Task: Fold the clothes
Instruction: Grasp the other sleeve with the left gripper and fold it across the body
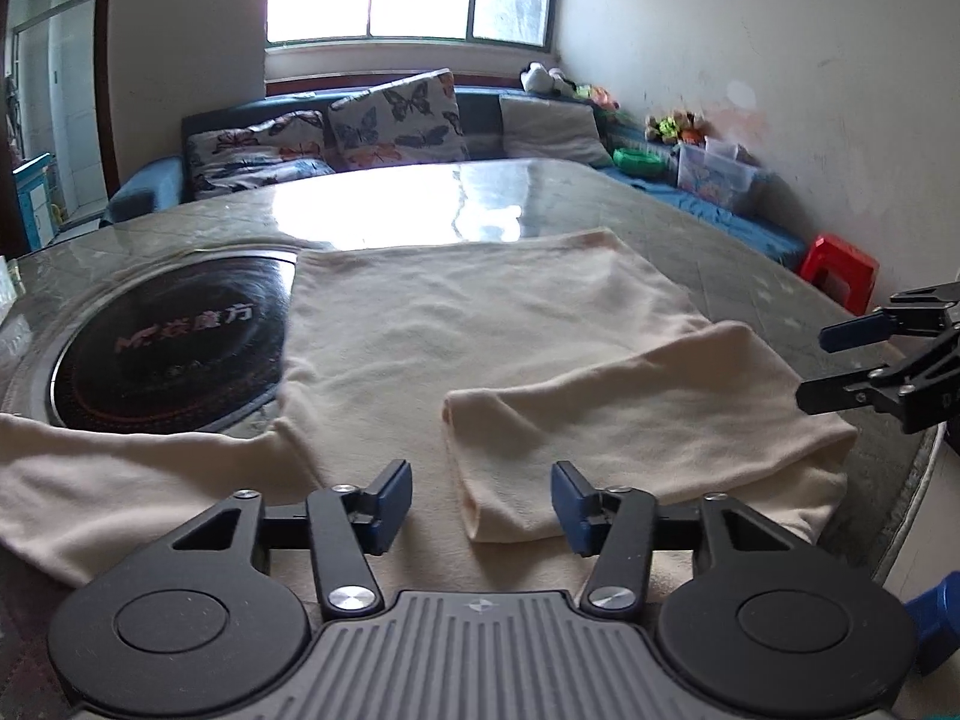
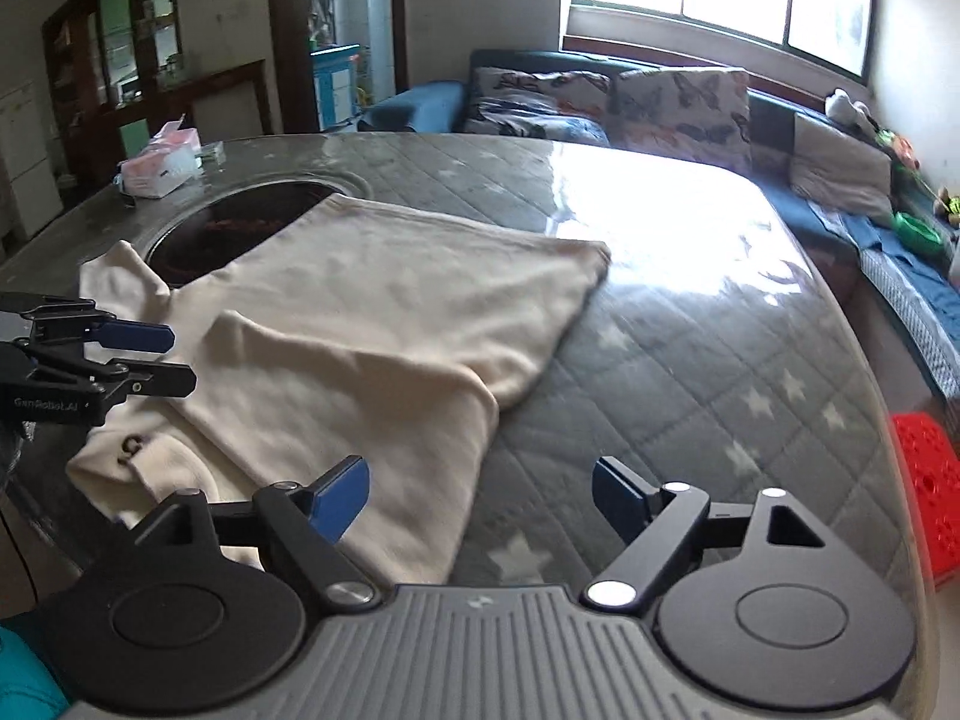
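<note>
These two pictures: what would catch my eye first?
A cream garment lies spread on the table, one sleeve folded across it and its far corner over a round black cooktop. Both the left hand-held gripper and the right hand-held gripper hover open over it, holding nothing.

Cream sweater [image 1: 480, 324] covers the right part of the round black cooktop [image 1: 174, 348] set in the bench; its collar end lies hidden behind the left gripper [image 1: 482, 501] body. Red stool [image 2: 930, 480] cut by right frame edge. Print on cooktop blurred, only partly readable.
</note>
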Demonstrator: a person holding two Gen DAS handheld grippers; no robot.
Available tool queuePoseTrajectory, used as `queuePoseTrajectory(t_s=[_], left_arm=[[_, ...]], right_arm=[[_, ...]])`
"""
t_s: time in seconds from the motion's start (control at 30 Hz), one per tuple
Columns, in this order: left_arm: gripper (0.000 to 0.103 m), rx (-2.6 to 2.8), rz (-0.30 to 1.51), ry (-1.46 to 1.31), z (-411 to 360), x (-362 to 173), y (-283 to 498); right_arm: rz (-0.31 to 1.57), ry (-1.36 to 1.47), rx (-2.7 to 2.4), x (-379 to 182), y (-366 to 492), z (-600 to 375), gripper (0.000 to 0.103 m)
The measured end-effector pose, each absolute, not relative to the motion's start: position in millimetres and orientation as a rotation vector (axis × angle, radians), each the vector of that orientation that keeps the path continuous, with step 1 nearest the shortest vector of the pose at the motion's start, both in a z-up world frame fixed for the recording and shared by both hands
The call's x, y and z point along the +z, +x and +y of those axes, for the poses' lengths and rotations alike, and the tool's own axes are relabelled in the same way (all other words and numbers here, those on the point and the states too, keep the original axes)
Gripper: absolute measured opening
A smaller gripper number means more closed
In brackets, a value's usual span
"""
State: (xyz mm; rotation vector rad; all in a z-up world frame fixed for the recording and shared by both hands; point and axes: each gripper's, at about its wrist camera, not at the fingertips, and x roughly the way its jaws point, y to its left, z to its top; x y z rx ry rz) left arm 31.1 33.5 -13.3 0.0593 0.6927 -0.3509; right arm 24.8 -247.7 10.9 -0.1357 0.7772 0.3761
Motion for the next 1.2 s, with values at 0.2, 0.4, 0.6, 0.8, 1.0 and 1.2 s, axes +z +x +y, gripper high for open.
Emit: queuePoseTrajectory(t_s=[0.2, 0.4, 0.6, 0.8, 1.0, 1.2], left_arm=[[0.028, -0.354, 0.698, 0.088, 26, -15, 33], [0.006, -0.347, 0.669, 0.099, 25, 1, 34], [0.005, -0.385, 0.545, 0.119, 18, 45, 31], [0.005, -0.418, 0.455, 0.129, 13, 76, 31], [0.005, -0.389, 0.487, 0.100, 26, 69, 33], [0.006, -0.336, 0.606, 0.103, 43, 31, 34]], right_arm=[[0.767, -0.146, 0.391, 7, 15, -252, 0.093], [0.749, -0.217, 0.426, 3, 6, -237, 0.098], [0.728, -0.261, 0.412, -2, 4, -229, 0.100], [0.732, -0.284, 0.343, -5, 2, -234, 0.100], [0.741, -0.311, 0.292, -8, -2, -245, 0.100], [0.764, -0.313, 0.303, -7, -4, -252, 0.101]])
